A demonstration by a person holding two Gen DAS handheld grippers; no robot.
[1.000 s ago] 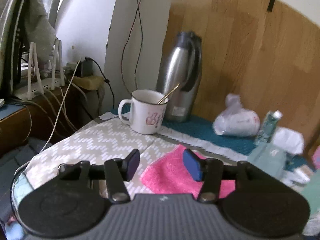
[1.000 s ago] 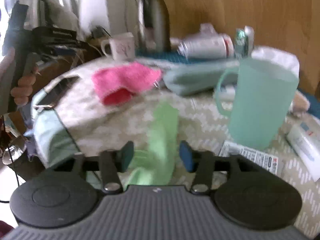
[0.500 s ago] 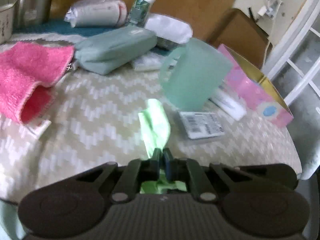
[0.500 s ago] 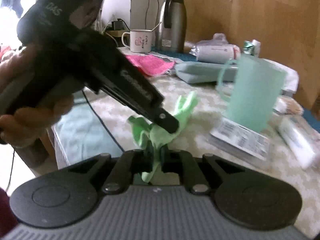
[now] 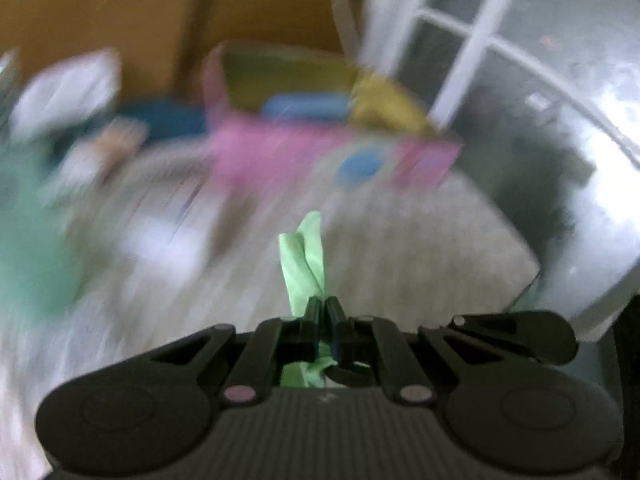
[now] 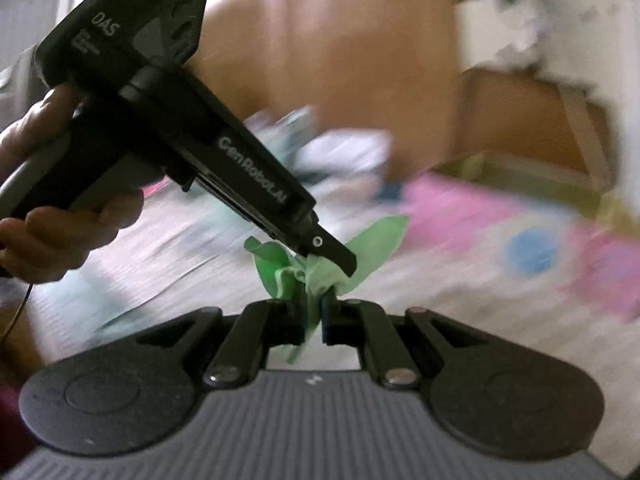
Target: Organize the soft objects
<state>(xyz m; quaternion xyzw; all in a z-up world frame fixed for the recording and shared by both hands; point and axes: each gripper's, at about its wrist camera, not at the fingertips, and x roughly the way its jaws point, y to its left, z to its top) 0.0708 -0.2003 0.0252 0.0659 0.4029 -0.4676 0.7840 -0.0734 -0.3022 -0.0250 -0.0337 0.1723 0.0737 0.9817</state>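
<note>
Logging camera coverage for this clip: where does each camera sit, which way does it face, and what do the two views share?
Left wrist: rides the left gripper, looking along its closed fingers, which pinch the green cloth, toward a blurred pink box and window; no hand shows.
Right wrist: rides the right gripper, also clamping the green cloth; it sees the left gripper from the side, with the person's left hand.
Shared: the green cloth held by both grippers, the pink box and the patterned tabletop.
</note>
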